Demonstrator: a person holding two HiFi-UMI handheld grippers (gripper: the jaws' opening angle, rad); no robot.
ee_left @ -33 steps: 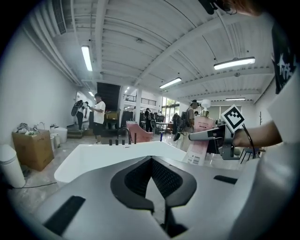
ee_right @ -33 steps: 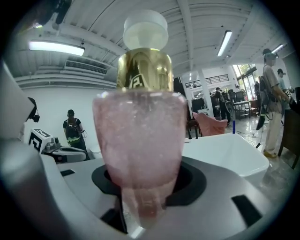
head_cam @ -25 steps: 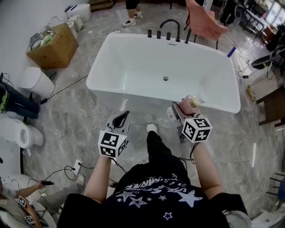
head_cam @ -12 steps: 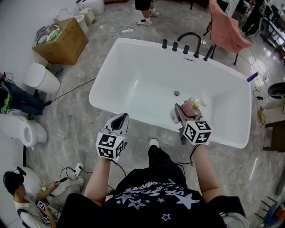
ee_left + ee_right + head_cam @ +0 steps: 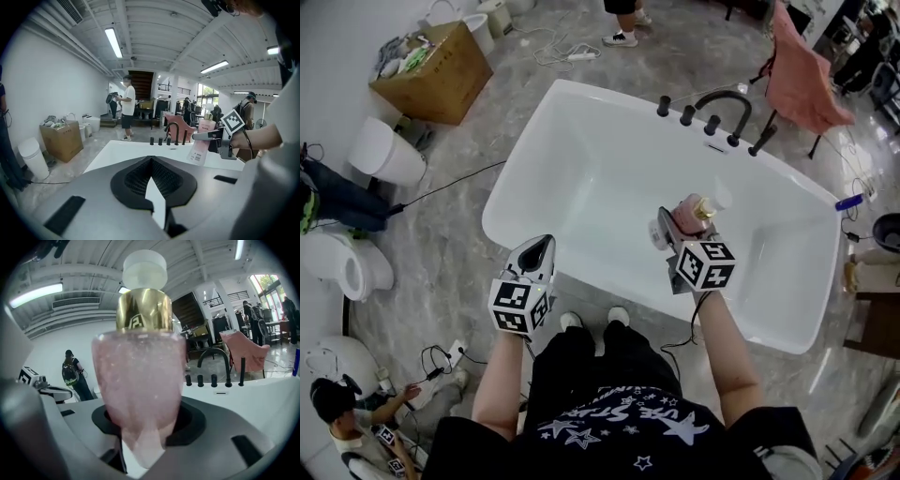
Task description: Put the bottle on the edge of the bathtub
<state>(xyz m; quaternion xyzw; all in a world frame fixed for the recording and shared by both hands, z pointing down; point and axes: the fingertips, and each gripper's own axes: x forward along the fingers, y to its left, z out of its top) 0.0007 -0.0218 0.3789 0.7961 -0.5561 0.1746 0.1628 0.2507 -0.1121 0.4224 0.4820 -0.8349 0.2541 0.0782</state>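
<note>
Right gripper [image 5: 682, 223] clamps the bottle [image 5: 692, 212] upright over the tub [image 5: 609, 92] basin, not on the rim. Left gripper [image 5: 536, 255] closed, empty. Risk: narrow rim; an off-centre release likely topples the bottle in.

Near rim of bathtub [image 5: 609, 277] free; basin open; faucet [image 5: 724, 97] with handles [image 5: 686, 114] blocks far rim.
</note>
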